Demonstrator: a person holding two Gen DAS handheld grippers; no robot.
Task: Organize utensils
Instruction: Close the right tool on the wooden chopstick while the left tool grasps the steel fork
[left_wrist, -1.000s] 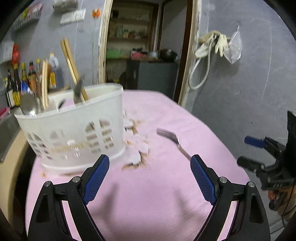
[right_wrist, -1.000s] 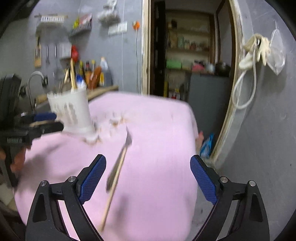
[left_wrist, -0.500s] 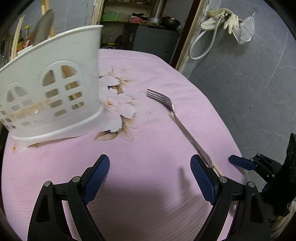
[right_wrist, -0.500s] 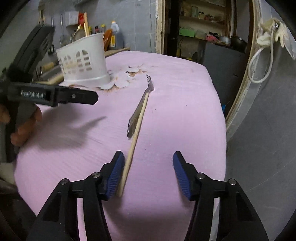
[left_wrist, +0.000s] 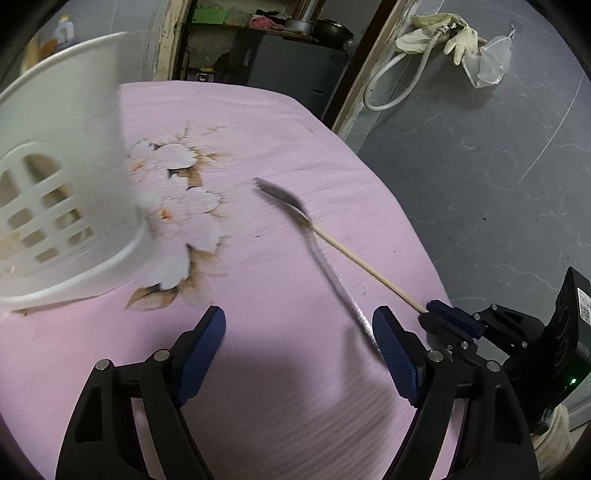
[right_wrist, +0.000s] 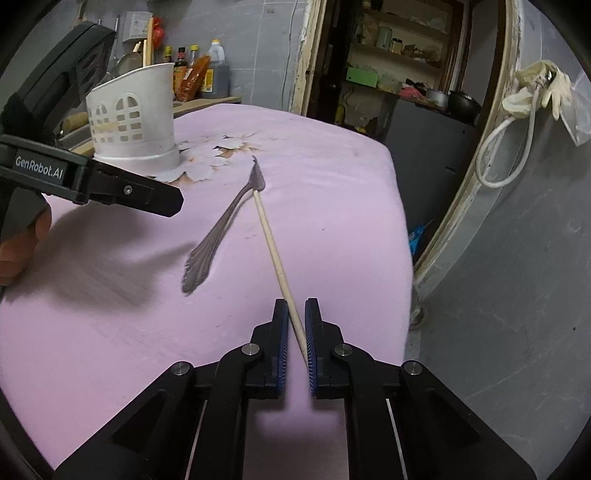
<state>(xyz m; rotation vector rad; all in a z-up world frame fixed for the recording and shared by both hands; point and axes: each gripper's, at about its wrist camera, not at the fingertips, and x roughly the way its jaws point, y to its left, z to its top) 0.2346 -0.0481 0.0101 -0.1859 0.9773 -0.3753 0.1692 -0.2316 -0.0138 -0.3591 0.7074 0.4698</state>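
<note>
Right hand-held gripper (right_wrist: 296, 325) has closed on chopstick (right_wrist: 273, 254); left (left_wrist: 298, 350) gapes (fork (right_wrist: 218, 232) alongside).

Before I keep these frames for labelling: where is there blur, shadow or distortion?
Left wrist view: the white basket and the fork are smeared by motion, and a dark shadow falls on the pink cloth ahead of the left claw. Right wrist view: the fork and the chopstick are sharper; fisheye bends the door frame.

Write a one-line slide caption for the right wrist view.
Right hand-held gripper closes on a wooden chopstick beside a fork on the pink tablecloth.
</note>
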